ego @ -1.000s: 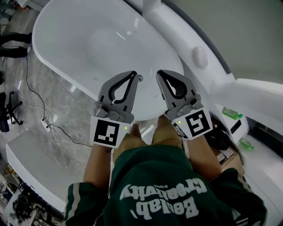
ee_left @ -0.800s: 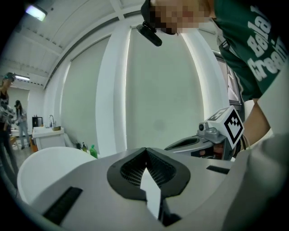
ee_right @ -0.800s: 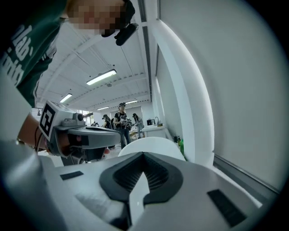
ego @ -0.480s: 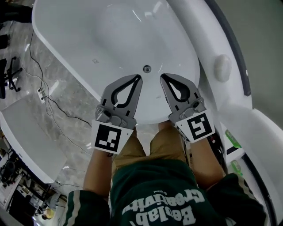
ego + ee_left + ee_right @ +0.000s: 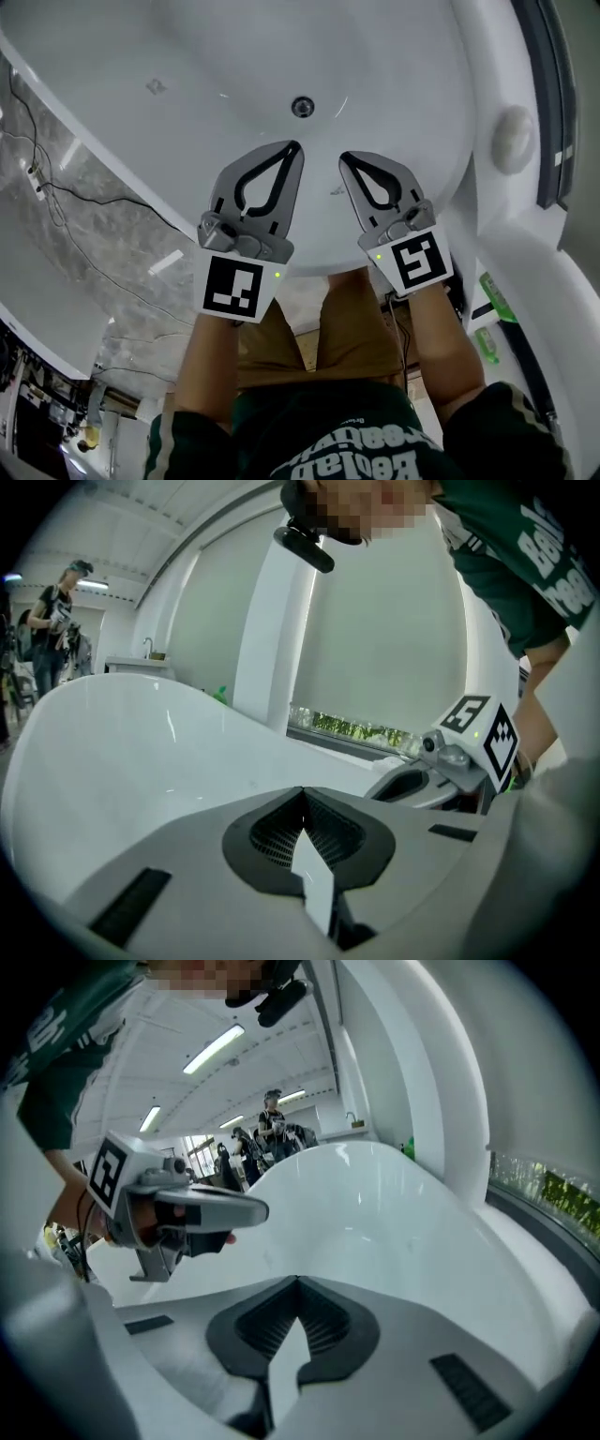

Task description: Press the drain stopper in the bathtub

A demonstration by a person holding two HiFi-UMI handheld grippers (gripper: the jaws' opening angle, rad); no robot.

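Above the cropped bathtub (image 5: 216,47), left claw (image 5: 297,147) and right claw (image 5: 344,157) closed, empty; drain stopper (image 5: 302,107) apparently untouched

Head view steeply down onto the bathtub (image 5: 187,56) — both gripper views close, low across it

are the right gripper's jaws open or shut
Shut: on the right gripper the tips meet in its own view, with nothing between them.

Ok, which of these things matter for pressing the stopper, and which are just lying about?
For the job:
drain stopper
bathtub
left gripper and right gripper, both with jaws shut and empty

Lying about:
green bottles beside the tub
round white knob on the surround
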